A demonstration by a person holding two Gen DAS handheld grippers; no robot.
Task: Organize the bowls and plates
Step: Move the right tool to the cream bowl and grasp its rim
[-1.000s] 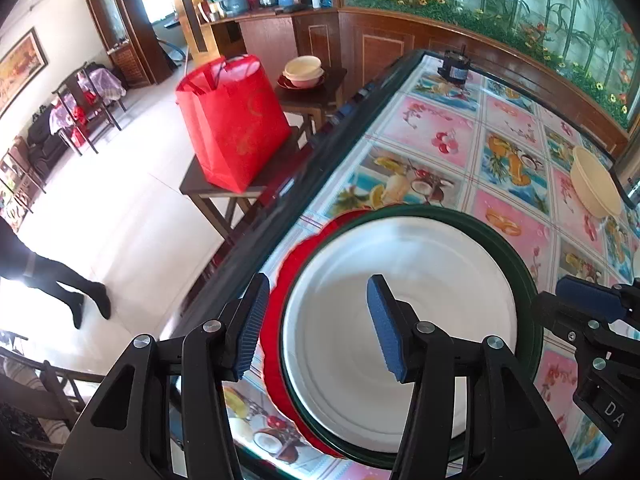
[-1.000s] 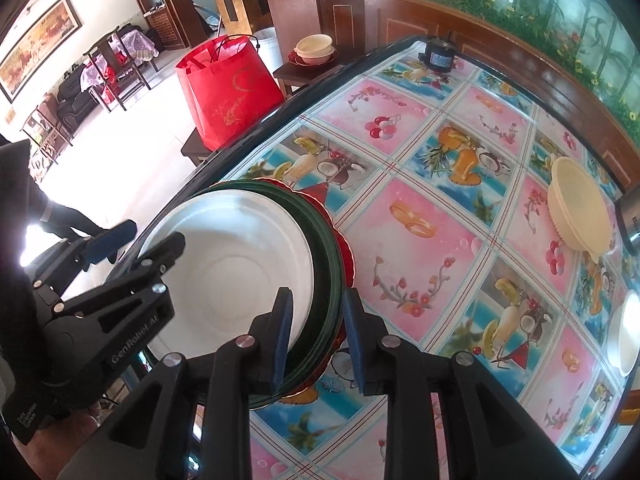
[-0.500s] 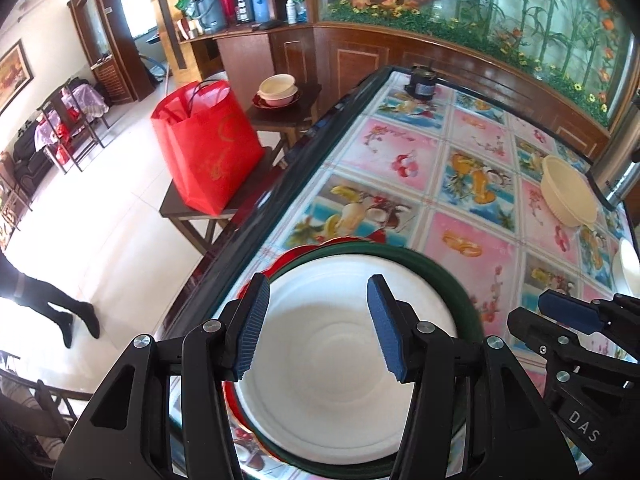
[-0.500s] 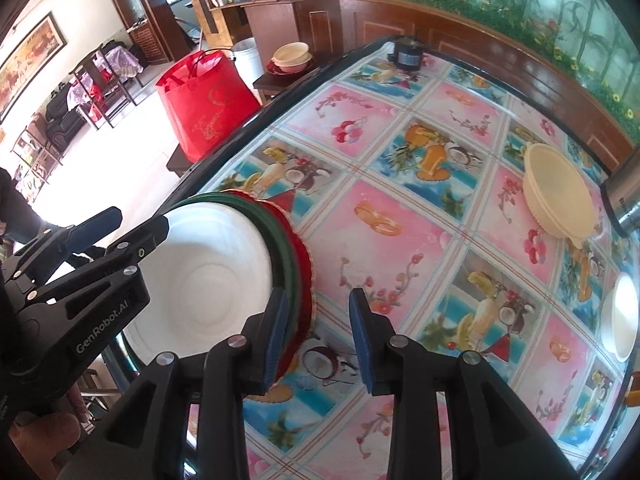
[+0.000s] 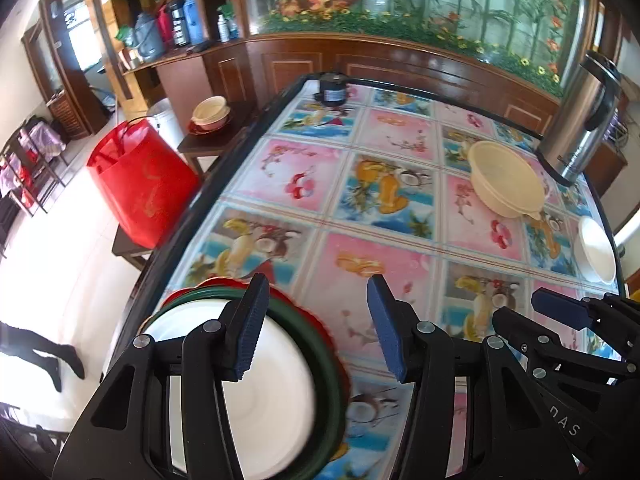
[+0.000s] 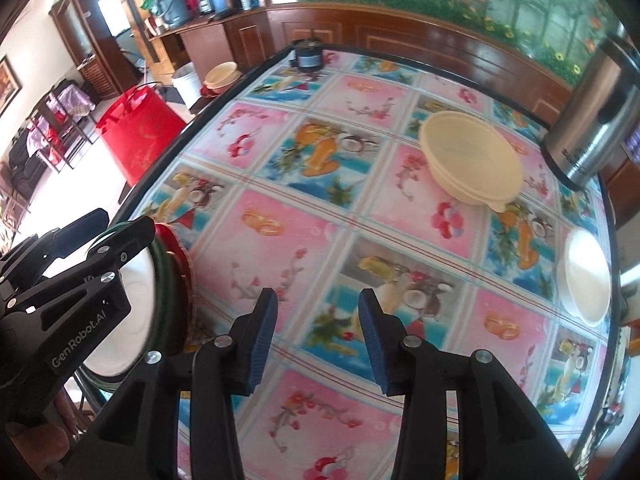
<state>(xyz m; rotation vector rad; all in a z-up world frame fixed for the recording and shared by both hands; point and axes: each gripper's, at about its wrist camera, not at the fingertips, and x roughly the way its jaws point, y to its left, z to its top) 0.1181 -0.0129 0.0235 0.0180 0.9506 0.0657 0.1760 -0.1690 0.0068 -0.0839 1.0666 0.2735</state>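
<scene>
A stack of plates, white (image 5: 276, 404) on green (image 5: 334, 384) on red (image 5: 308, 312), lies at the table's near left edge; it also shows in the right wrist view (image 6: 170, 276). My left gripper (image 5: 316, 328) is open and empty, above the stack's right side. My right gripper (image 6: 316, 334) is open and empty over the tablecloth, right of the stack. A cream bowl (image 5: 506, 178) (image 6: 470, 164) sits at the far right. A white bowl (image 5: 596, 248) (image 6: 588, 272) lies near the right edge.
The table (image 6: 280, 208) has a fruit-pattern cloth and a dark rim. A steel thermos (image 5: 580, 120) (image 6: 596, 128) stands at the far right corner, a small dark jar (image 5: 332, 90) at the far edge. A red bag (image 5: 138, 184) and a side table with bowls (image 5: 210, 114) stand left.
My right gripper let go of the plate stack's rim, opened and pulled back to the right. My left gripper pulled back and swung right, so the stack now lies lower left.
</scene>
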